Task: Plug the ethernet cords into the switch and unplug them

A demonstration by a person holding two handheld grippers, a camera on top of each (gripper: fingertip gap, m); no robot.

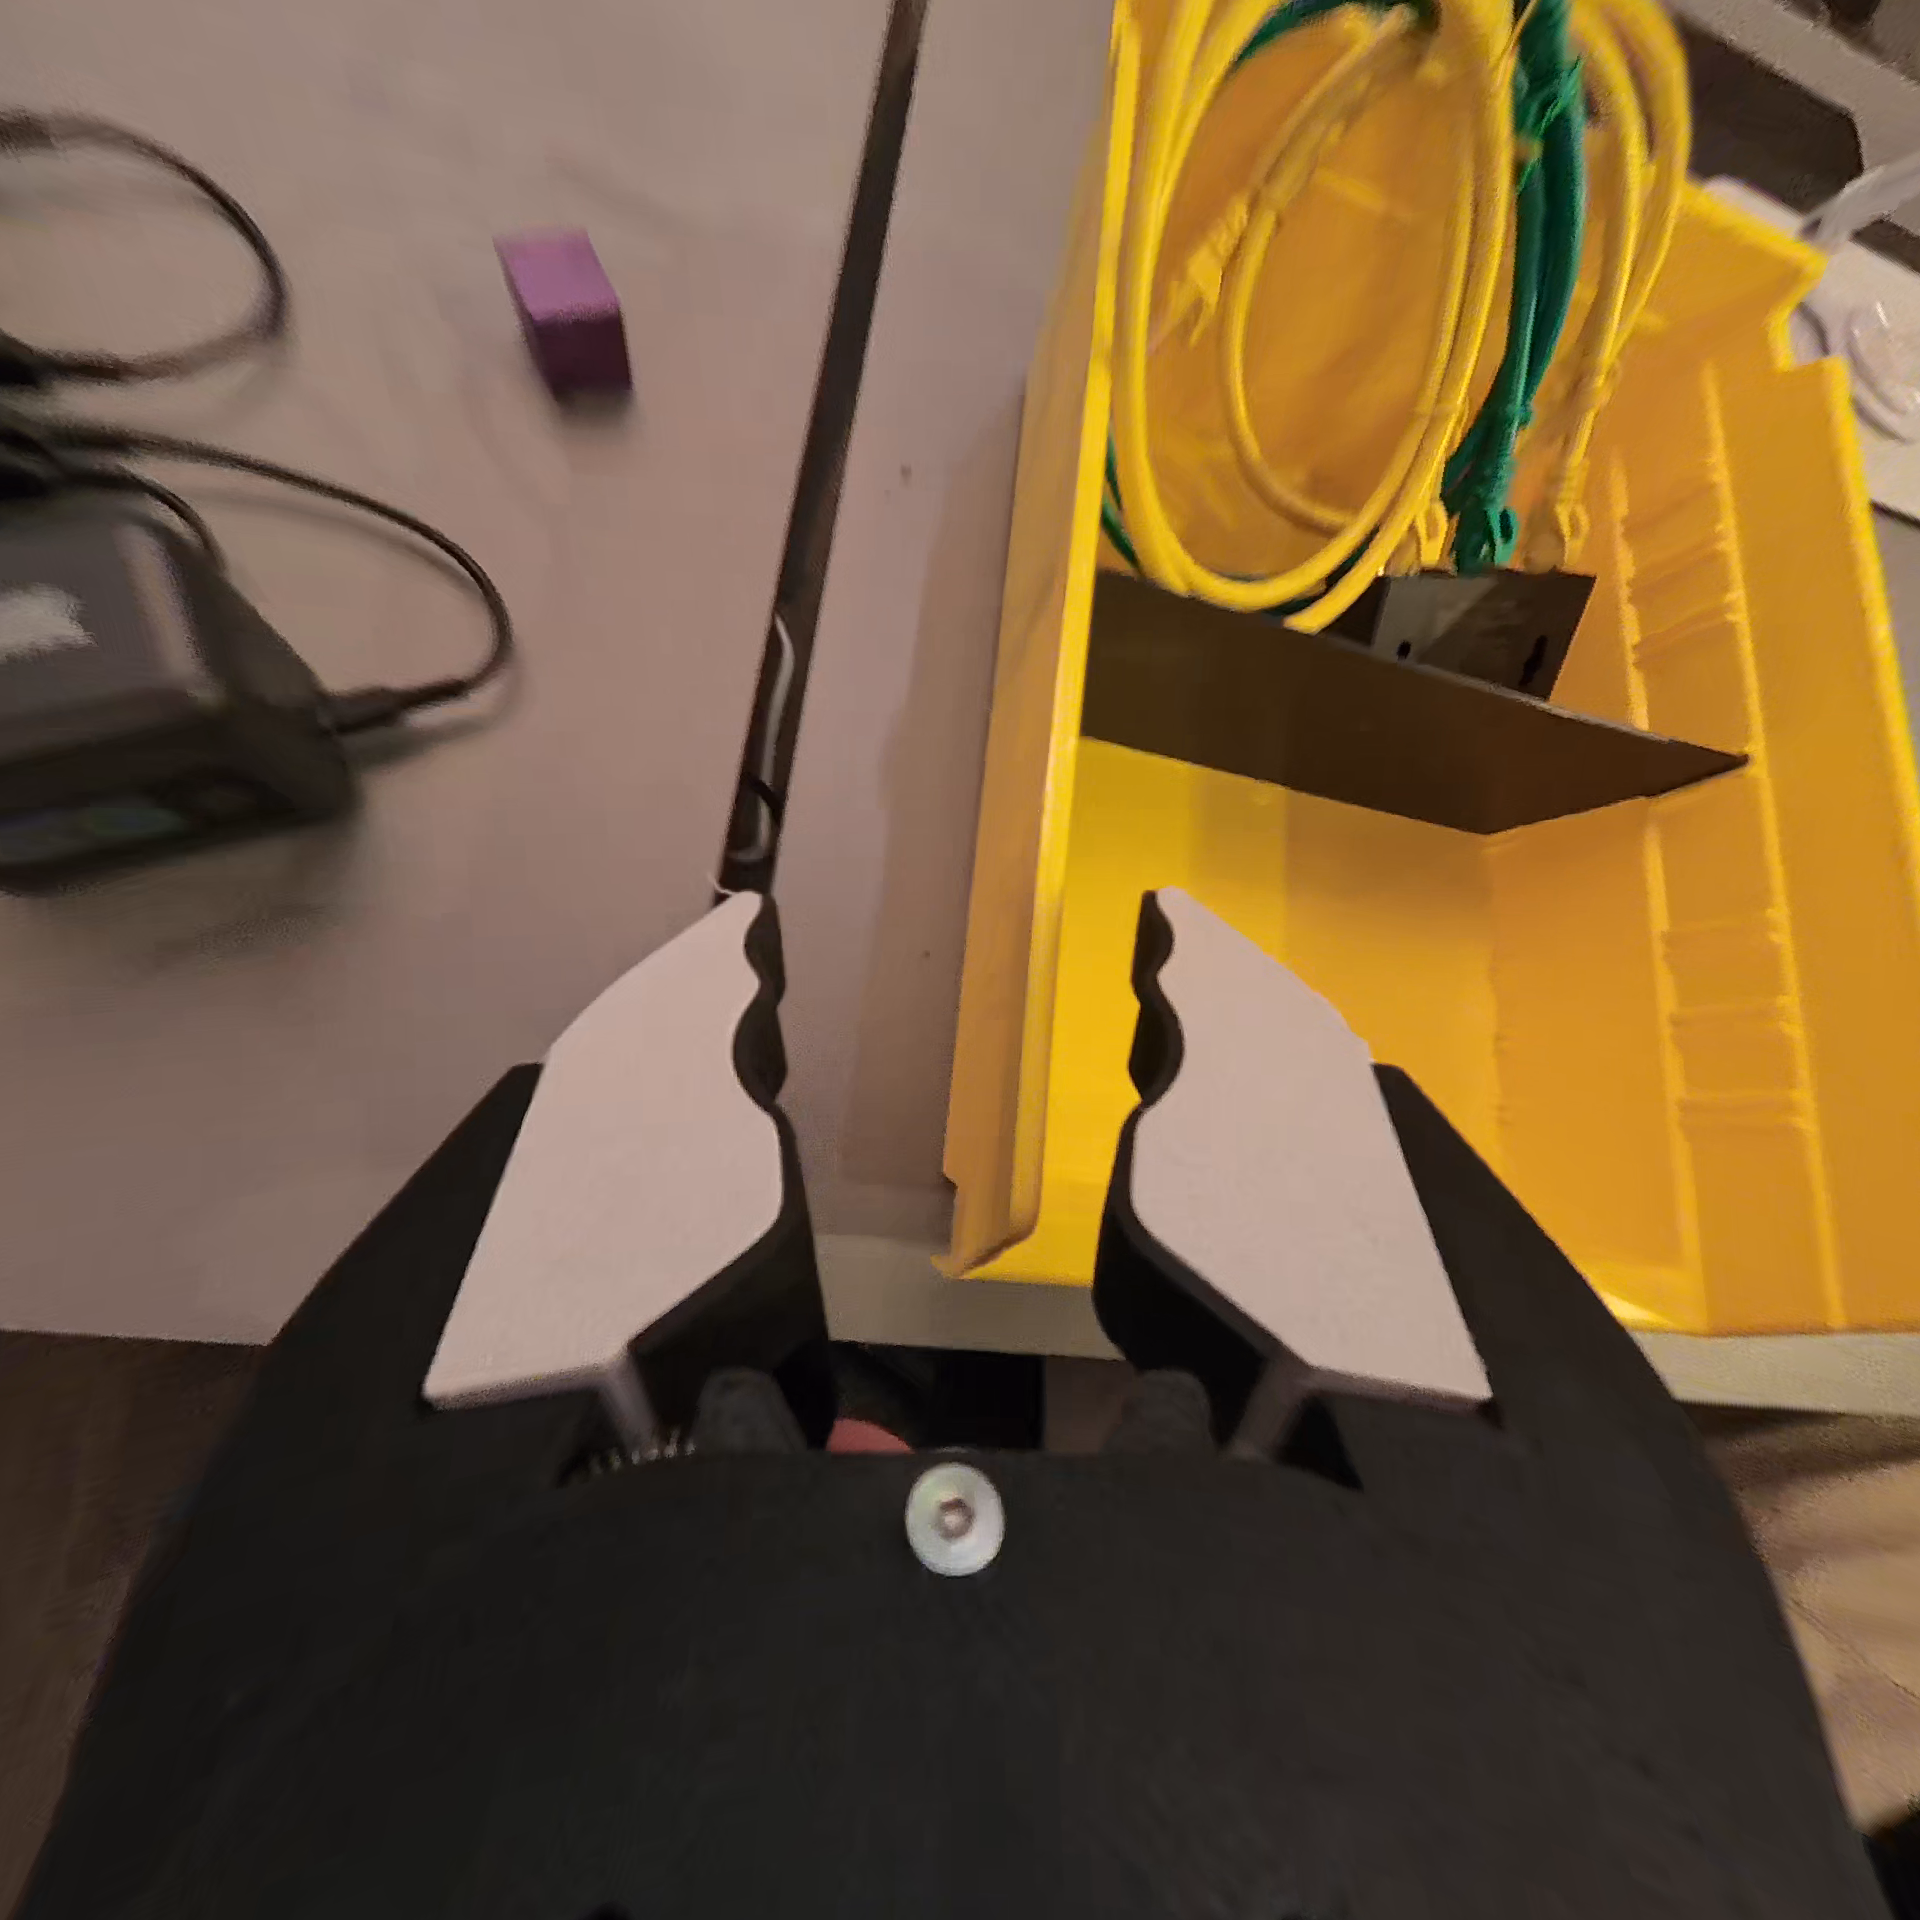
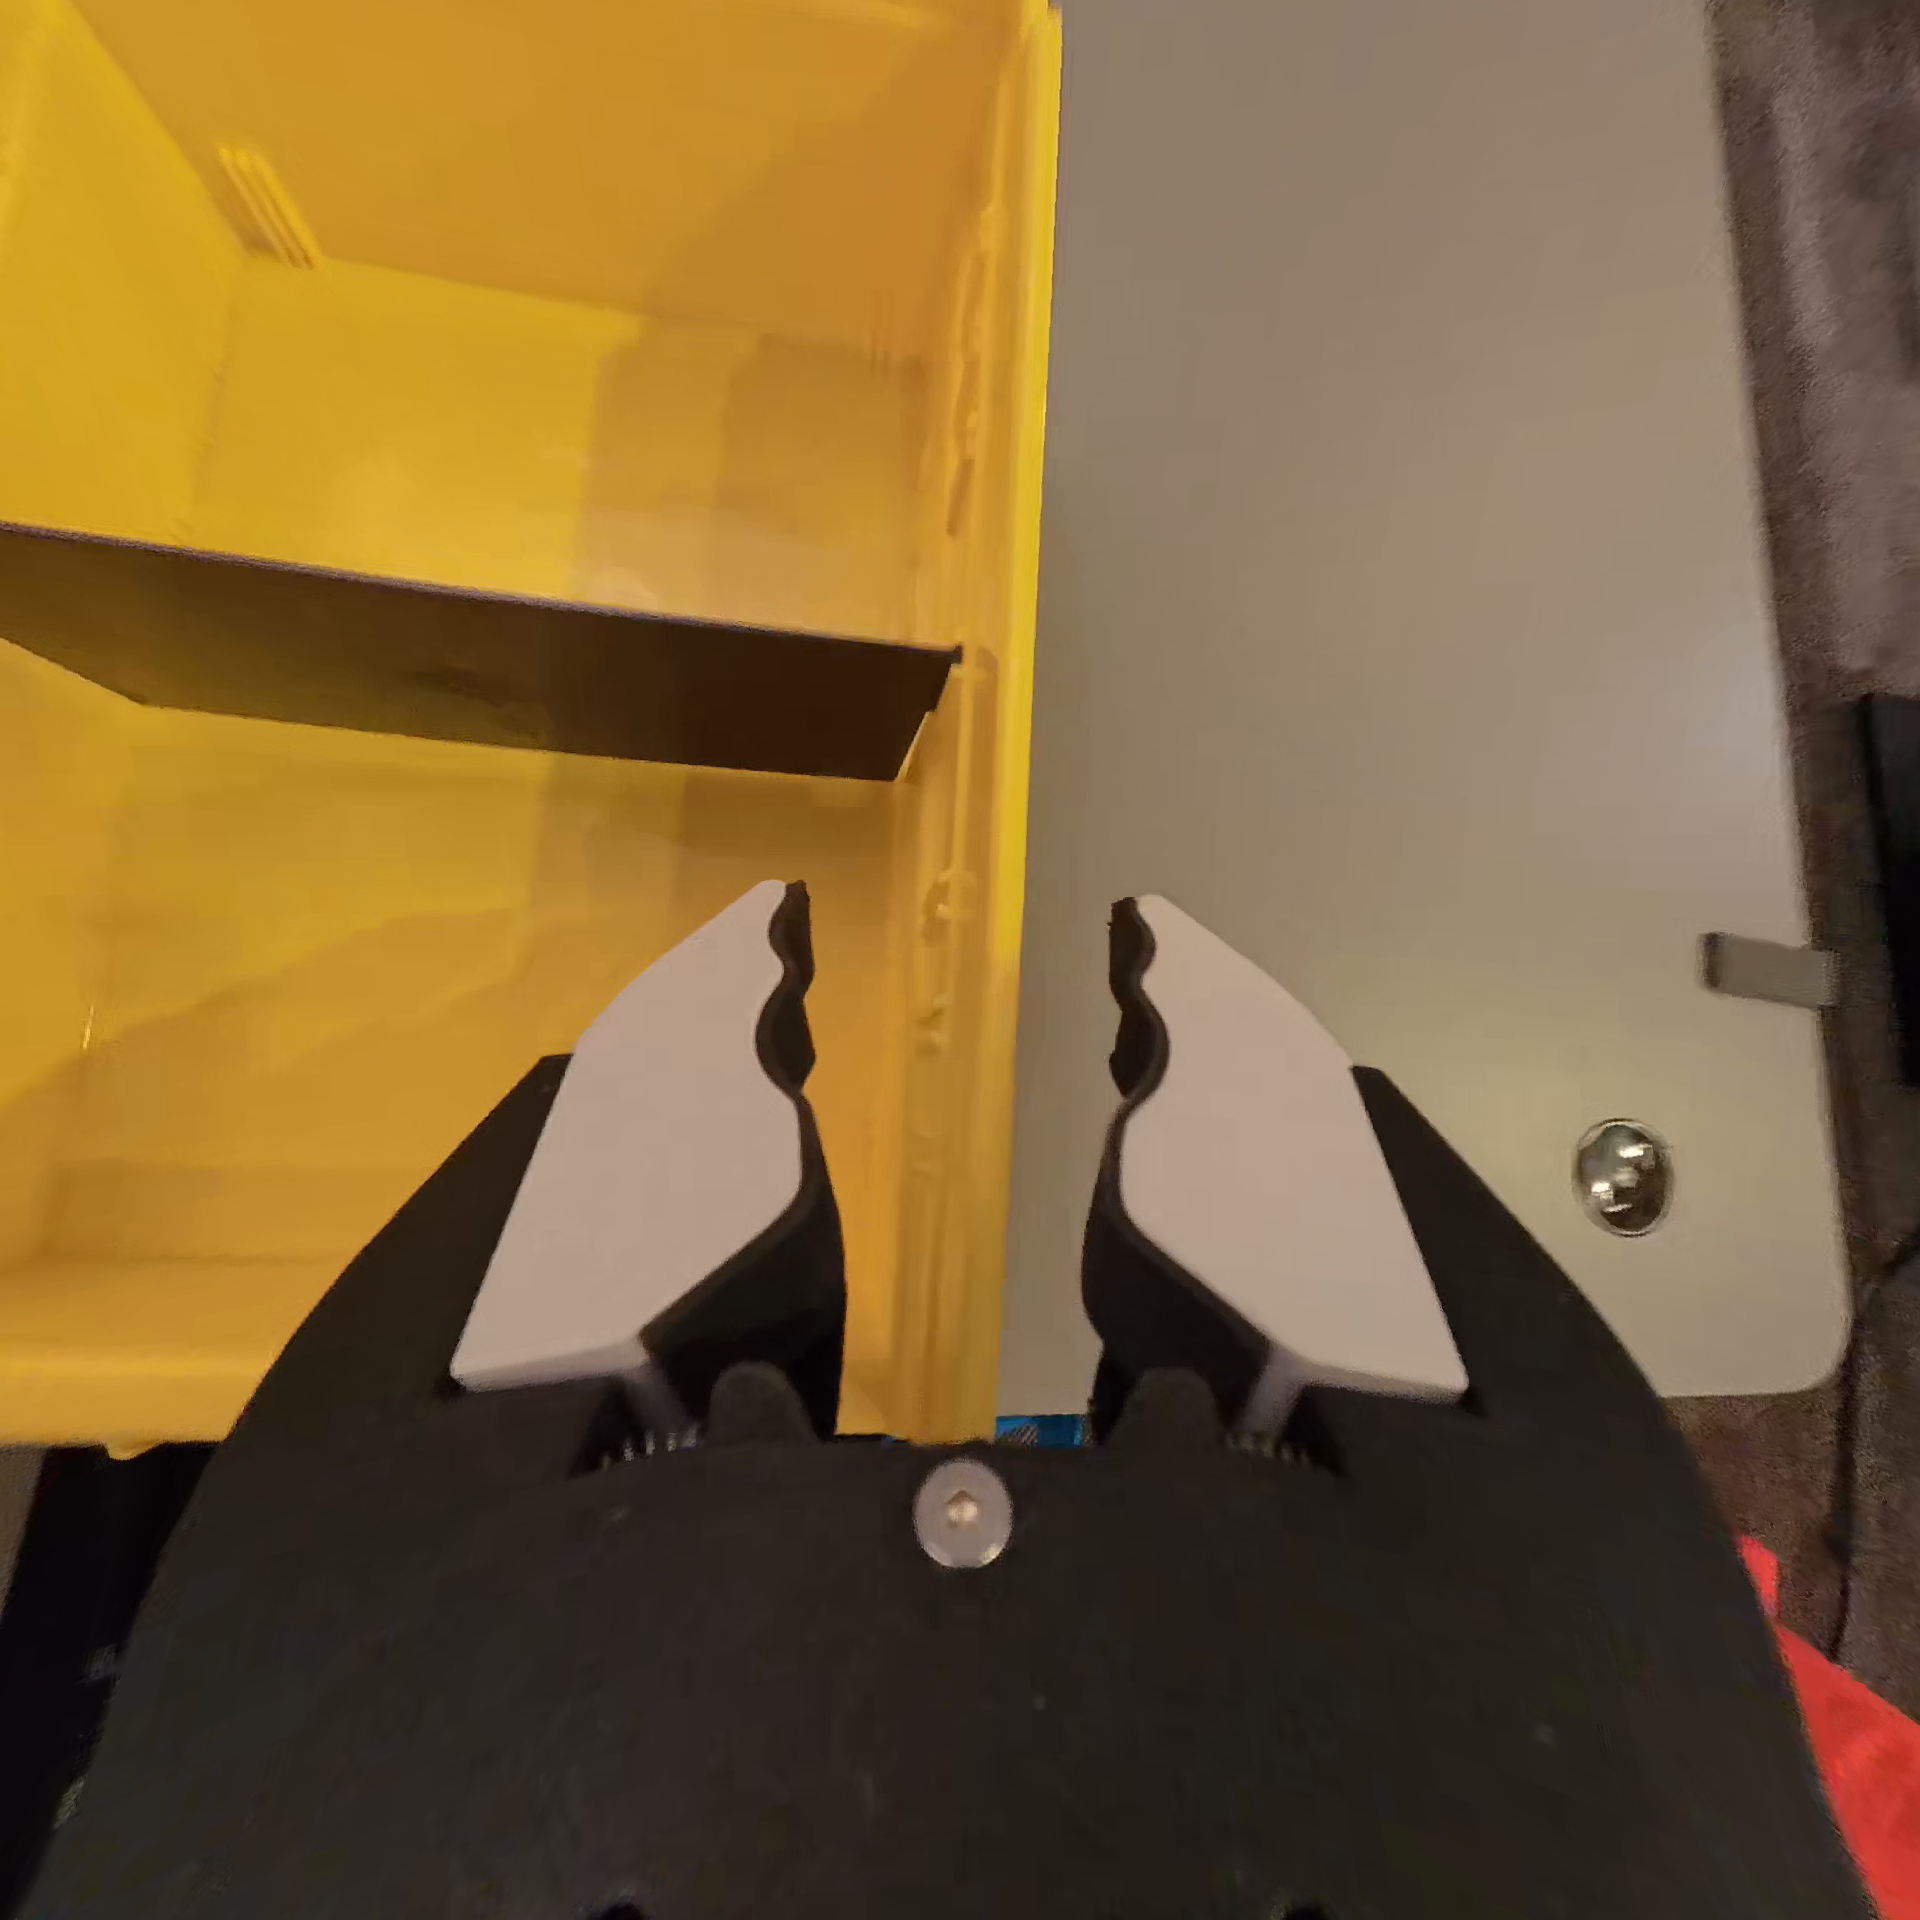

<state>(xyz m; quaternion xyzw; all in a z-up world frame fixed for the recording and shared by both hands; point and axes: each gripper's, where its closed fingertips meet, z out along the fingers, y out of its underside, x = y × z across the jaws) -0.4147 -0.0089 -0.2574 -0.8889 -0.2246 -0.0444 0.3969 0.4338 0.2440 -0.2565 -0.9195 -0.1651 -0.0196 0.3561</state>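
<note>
Left hand-held gripper is spread and empty at lower centre, over the worktop edge. Right hand-held gripper is spread too, straddling the yellow bin wall. Upper right, yellow cords and a green one meet the black switch.

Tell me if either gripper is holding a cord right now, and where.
Nothing is held. The left gripper and right gripper are both open and empty, short of the yellow cords and green cord in the yellow bin.
</note>
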